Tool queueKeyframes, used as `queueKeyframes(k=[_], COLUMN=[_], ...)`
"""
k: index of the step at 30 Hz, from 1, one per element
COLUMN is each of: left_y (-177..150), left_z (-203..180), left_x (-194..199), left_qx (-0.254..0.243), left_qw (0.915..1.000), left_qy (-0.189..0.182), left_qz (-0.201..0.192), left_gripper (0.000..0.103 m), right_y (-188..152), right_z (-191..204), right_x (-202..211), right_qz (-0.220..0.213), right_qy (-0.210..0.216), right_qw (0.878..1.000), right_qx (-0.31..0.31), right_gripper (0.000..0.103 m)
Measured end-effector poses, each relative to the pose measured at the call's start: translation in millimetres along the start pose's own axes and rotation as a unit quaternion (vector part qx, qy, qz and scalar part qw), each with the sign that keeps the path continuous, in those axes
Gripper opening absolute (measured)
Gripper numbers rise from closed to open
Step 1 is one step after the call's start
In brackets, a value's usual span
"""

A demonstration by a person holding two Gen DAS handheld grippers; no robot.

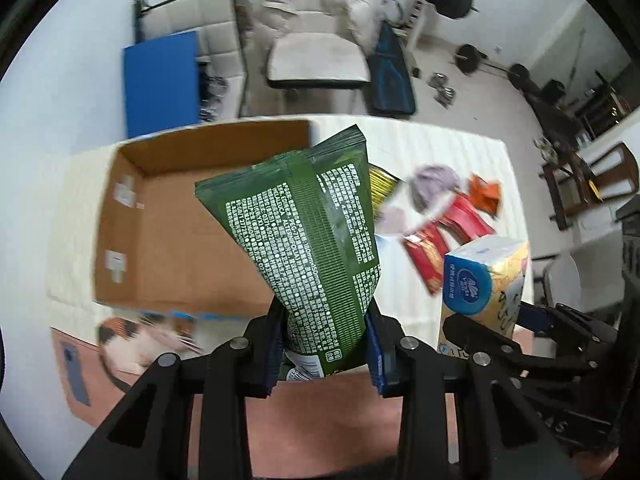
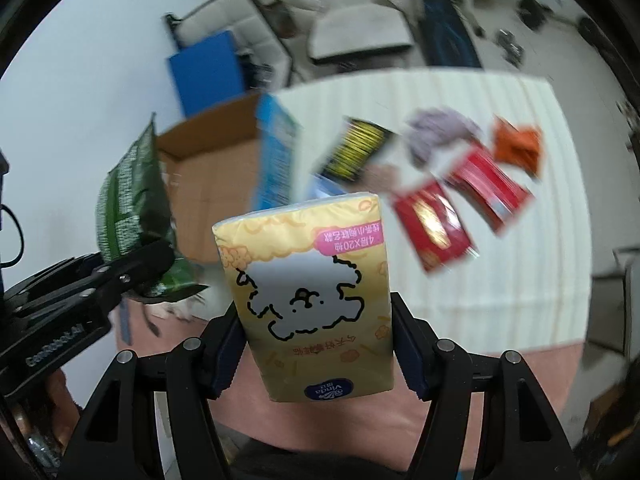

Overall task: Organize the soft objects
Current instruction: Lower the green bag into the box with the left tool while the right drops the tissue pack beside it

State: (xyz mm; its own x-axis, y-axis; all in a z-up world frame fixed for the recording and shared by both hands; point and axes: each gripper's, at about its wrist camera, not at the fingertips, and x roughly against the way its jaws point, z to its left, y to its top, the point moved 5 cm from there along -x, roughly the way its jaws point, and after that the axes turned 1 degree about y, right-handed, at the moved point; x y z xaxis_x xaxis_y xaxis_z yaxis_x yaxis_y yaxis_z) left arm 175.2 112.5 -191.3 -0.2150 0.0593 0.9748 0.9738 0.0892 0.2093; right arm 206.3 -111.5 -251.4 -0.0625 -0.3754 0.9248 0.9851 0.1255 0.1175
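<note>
Between the left gripper's (image 1: pixel 325 344) pads sits a clamped green pouch (image 1: pixel 304 236); the right gripper (image 2: pixel 316 352) pinches a yellow tissue pack (image 2: pixel 308 292).

Printed upside down on the yellow tissue pack (image 2: pixel 312 300): "Vinda" in a blue oval, "4层X20抽" on a pink tag. Fine white print on the green pouch (image 1: pixel 316 240), too small to read.

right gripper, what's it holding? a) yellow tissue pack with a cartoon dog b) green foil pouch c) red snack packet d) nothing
a: in the right wrist view the right gripper has its blue pads pressed on both sides of the yellow tissue pack, while the green pouch sits in the left gripper and the red packets lie on the white cloth.
</note>
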Motion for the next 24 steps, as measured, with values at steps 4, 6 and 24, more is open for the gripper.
queueKeyframes(k=[4, 6, 24], left_y=[40.9, 57.7, 121.1], left_z=[39.8, 58.9, 125.2], left_x=[-36.2, -65.2, -241.9], left_qx=[0.021, 0.029, 0.007], left_qw=[0.9996, 0.9989, 0.9793], left_qy=[0.012, 0.006, -0.062], left_qz=[0.017, 0.035, 0.193], left_gripper=[0.032, 0.032, 0.032], right_y=[33.8, 53.7, 145.1], right_z=[62.9, 91.1, 135.8], right_x=[-27.6, -50.0, -262.5], right_qz=[0.0, 0.006, 0.077], right_qy=[0.014, 0.011, -0.066], right_qw=[1.0, 1.0, 0.994], right_qx=[0.011, 0.009, -0.03], right_gripper=[0.068, 0.068, 0.068])
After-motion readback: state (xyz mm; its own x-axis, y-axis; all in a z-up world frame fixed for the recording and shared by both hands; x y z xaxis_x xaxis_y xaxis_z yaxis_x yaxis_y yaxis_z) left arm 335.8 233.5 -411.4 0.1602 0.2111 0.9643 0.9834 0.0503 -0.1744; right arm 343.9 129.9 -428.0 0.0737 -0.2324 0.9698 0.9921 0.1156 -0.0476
